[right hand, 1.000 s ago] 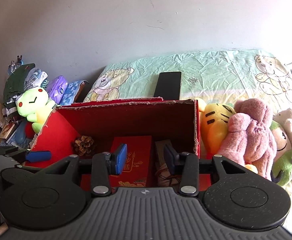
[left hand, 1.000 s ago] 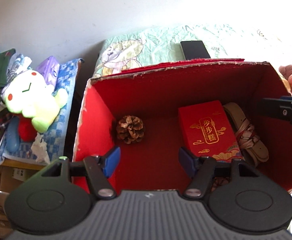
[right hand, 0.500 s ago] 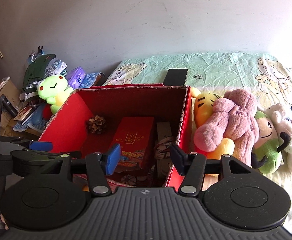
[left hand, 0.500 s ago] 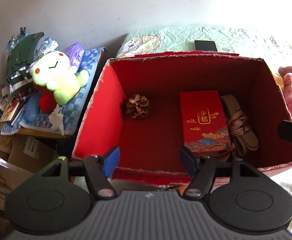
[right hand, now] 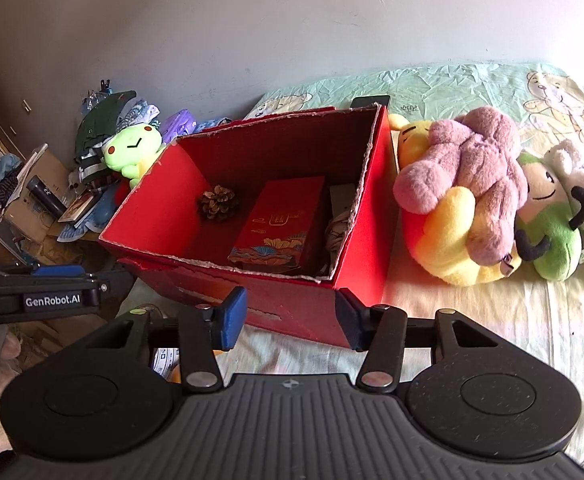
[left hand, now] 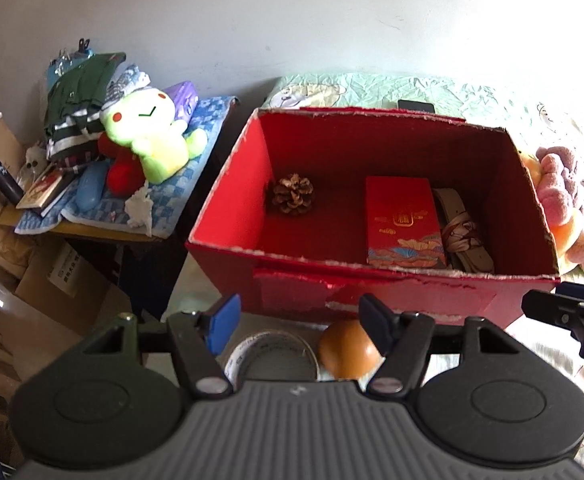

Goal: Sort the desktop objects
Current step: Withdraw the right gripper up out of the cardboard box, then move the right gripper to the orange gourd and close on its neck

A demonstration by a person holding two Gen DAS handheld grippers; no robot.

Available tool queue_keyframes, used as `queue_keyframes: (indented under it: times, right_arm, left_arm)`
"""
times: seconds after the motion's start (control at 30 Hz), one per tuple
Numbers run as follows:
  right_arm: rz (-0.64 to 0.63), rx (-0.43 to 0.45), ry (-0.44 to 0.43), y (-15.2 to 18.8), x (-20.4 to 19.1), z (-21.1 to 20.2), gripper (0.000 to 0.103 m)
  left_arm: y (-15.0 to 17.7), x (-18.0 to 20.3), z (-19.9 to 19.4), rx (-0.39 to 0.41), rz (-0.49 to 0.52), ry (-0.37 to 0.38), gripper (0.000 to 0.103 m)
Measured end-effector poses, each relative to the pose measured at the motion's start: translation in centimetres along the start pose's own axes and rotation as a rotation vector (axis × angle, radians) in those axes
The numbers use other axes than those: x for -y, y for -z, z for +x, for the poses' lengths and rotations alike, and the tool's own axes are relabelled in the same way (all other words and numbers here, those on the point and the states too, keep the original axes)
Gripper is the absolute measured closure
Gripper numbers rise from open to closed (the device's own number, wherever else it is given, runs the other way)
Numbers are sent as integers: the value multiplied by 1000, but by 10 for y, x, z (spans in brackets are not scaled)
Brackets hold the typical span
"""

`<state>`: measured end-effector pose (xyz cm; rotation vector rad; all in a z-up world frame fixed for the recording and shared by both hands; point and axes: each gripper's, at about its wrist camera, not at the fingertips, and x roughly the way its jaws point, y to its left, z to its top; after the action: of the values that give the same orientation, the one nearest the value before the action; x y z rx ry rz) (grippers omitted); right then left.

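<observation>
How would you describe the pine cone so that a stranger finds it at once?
Look into the big red cardboard box on the bed. On its floor, near the left wall, the pine cone lies alone: brown, round and scaly, apart from the flat red gift box and the belt.

Ahead of me a plain grey-white wall (right hand: 251,40) runs the full width of the room, marked with a few faint scuffs. Against it lies a bed (right hand: 472,320) under a pale green sheet printed with cartoon bears, and strong daylight from my right washes the sheet's near part to cream. To my left stands a low side table (left hand: 103,228) with a blue checked cloth (left hand: 179,184), and cardboard boxes (left hand: 63,276) crowd the floor below it.
</observation>
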<state>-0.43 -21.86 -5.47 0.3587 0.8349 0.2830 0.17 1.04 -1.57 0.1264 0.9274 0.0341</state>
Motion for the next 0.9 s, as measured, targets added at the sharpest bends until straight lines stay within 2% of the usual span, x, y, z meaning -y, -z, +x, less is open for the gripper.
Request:
queue_keyframes:
  times: [0.07, 0.17, 0.4, 0.53, 0.7, 0.9]
  right_arm:
    - [11, 5, -37, 8, -1, -2, 60]
    - [-17, -20, -62, 19, -6, 3, 60]
    - [14, -149, -112, 33, -13, 35, 63]
    - [38, -211, -148, 36, -19, 53, 63]
    - [77, -266, -163, 37, -24, 73, 64]
    - [114, -313, -192, 37, -28, 94, 63]
  left_arm:
    - [15, -2, -5, -9, -6, 19, 38]
    - [38, -4, -10, -25, -5, 62, 38]
    - [78, 0, 8, -88, -7, 117, 39]
    - [88, -1, 28, -109, 17, 149, 38]
    - [92, -4, 51, -164, 13, 241, 38]
    - [88, -5, 70, -203, 35, 279, 38]
